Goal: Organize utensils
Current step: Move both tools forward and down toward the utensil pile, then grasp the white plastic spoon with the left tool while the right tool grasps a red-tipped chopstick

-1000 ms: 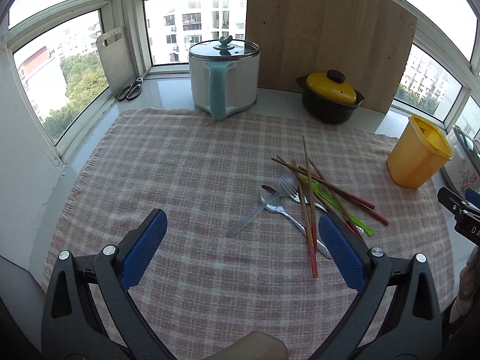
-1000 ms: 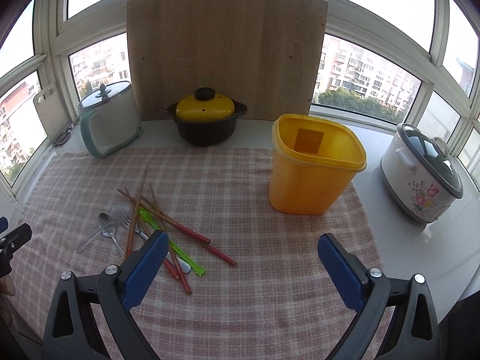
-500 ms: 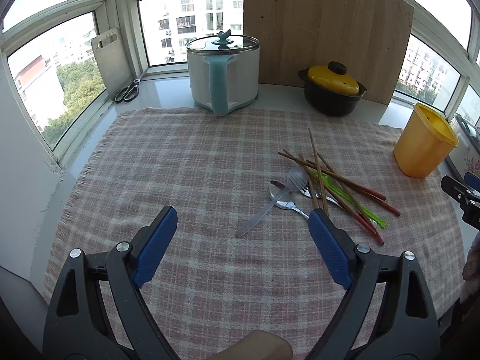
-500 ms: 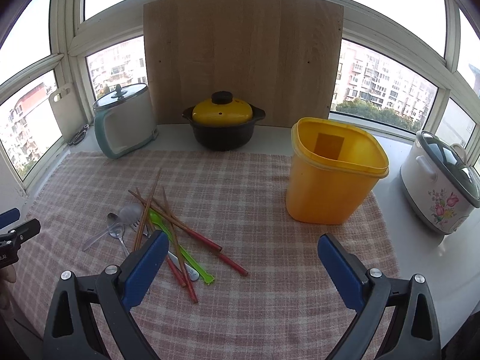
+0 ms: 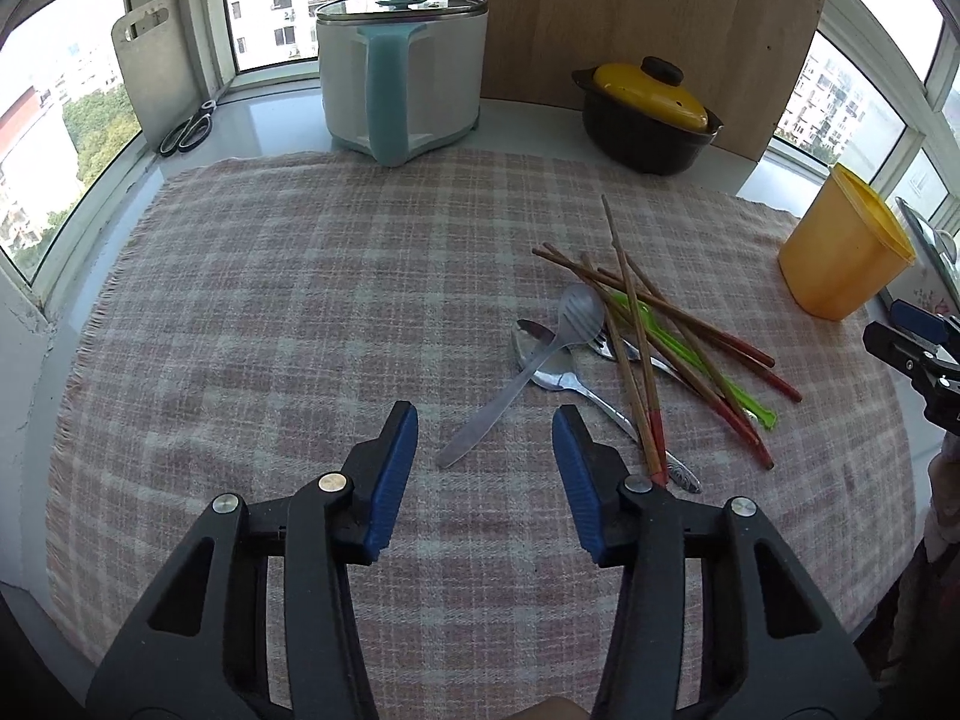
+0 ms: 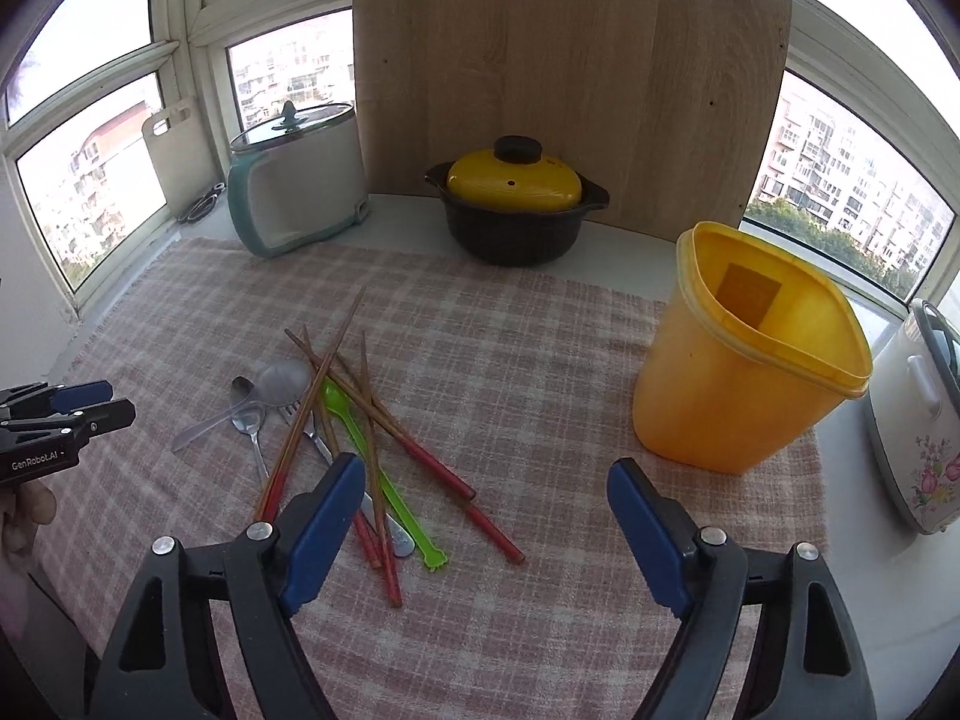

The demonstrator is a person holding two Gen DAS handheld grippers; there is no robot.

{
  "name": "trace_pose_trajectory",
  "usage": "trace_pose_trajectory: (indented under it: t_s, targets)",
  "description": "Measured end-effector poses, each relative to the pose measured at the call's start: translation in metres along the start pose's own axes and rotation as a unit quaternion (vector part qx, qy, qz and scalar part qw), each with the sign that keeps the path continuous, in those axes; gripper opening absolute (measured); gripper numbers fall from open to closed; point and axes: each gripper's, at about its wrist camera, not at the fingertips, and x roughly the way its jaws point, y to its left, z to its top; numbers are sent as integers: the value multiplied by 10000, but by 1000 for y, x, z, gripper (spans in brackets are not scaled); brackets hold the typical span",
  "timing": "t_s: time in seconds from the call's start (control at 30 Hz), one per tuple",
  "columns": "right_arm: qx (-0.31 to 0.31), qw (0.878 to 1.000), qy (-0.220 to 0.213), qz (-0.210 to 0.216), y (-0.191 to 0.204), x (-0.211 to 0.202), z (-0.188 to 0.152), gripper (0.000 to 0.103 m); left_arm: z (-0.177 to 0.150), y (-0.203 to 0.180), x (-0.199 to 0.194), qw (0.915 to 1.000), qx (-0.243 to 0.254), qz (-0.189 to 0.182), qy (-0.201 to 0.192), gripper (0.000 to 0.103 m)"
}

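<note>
A pile of utensils lies on the checked cloth (image 5: 270, 312): several red-tipped wooden chopsticks (image 5: 642, 336), a green plastic utensil (image 5: 690, 354), a large metal spoon (image 5: 528, 366) and smaller metal spoons (image 5: 564, 381). The pile also shows in the right wrist view (image 6: 336, 414). My left gripper (image 5: 485, 420) is open and empty, just short of the large spoon's handle tip. My right gripper (image 6: 486, 477) is open and empty, over the cloth between the pile and the yellow bin (image 6: 744, 354).
A white and teal cooker (image 5: 402, 72), a black pot with a yellow lid (image 5: 648, 114) and a wooden board (image 5: 636, 12) stand at the back. Scissors (image 5: 186, 132) lie by the left window. A flowered rice cooker (image 6: 918, 420) stands far right.
My left gripper has moved forward toward the spoon handle and its jaws have narrowed. My right gripper has moved forward and lower toward the pile and the bin.
</note>
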Motion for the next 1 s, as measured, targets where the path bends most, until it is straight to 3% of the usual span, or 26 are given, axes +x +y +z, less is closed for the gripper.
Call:
trace_pose_trajectory:
  t_s: [0.03, 0.1, 0.17, 0.4, 0.53, 0.87, 1.0]
  targets:
    - [-52, 9999, 43, 103, 0, 3, 2, 81, 2, -2, 3, 9999, 103, -117, 21, 47]
    - [-192, 9994, 145, 268, 2, 9, 7, 74, 6, -6, 10, 9992, 230, -309, 125, 36]
    - [-367, 9983, 244, 386, 5, 17, 12, 70, 10, -9, 20, 9980, 274, -510, 241, 35]
    - [-767, 9908, 735, 838, 16, 50, 22, 52, 23, -21, 52, 9950, 582, -601, 539, 23]
    - [-972, 9861, 938, 965, 22, 64, 27, 49, 28, -32, 63, 9923, 913, -557, 626, 18]
    - [-1541, 9706, 1406, 1201, 44, 98, 34, 40, 36, -40, 85, 9883, 1149, -594, 805, 18]
    - [-1684, 9656, 1566, 1214, 51, 110, 36, 38, 38, -39, 91, 9880, 1232, -453, 809, 18]
